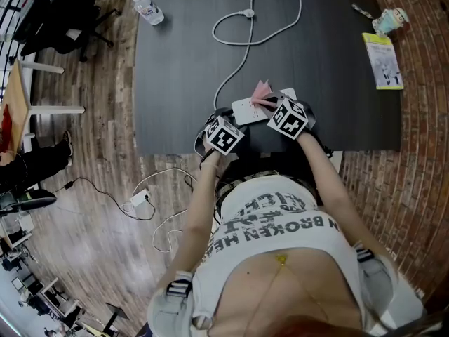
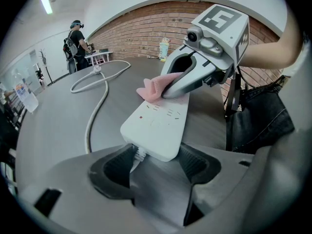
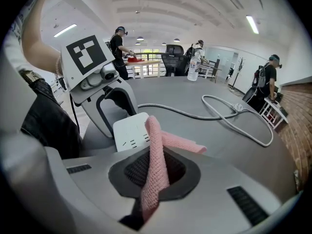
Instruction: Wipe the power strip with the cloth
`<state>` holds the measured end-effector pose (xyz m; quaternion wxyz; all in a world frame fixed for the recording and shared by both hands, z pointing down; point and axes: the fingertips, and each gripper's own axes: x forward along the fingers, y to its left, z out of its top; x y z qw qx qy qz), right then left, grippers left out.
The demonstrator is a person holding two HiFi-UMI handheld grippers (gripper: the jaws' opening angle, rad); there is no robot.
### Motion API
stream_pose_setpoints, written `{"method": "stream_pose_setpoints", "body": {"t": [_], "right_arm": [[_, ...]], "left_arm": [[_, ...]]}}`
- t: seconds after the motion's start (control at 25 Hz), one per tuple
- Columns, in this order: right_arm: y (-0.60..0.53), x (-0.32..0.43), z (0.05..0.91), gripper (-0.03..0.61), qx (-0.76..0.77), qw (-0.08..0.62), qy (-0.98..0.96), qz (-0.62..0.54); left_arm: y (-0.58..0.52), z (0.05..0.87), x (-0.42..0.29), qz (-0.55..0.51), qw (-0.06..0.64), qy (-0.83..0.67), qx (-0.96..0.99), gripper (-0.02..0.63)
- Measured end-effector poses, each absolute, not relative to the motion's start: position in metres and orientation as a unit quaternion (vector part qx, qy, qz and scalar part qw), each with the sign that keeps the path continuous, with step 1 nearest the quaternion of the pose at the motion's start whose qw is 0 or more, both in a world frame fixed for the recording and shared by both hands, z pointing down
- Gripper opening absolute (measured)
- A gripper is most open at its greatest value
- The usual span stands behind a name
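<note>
Jaws of my left gripper (image 2: 155, 165) are closed on the near end of the white power strip (image 2: 158, 123), one pad against each side, at the end where its cable leaves. Jaws of my right gripper (image 3: 157, 172) are clamped on the pink cloth (image 3: 156, 165); a fold stands up between the pads and the loose end trails forward.

Findings:
- The power strip lies flat on the dark table (image 1: 182, 62), close to the edge nearest me, between the two grippers.
- The cloth rests on the strip's far end, with the right gripper's tips directly above it, as seen from the left gripper view.
- The white cable (image 1: 245, 55) runs from the strip across the table in a loop, its plug lying free.
- A water bottle (image 1: 147, 9) stands at the far left corner; a yellow-edged booklet (image 1: 383, 60) lies at the far right, well apart from the strip.
</note>
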<state>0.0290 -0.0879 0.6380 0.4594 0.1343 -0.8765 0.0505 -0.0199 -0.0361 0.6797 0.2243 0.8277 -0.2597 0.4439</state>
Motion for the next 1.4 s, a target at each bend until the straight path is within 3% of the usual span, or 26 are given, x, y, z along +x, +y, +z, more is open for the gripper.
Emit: {"method": "stream_pose_setpoints", "body": {"t": [1.4], "right_arm": [[-0.105, 0.086, 0.638, 0.017, 0.192, 0.464, -0.860, 0.087]], "left_arm": [[-0.035, 0.678, -0.019, 0.445, 0.228, -0.254, 0.828, 0.279]]}}
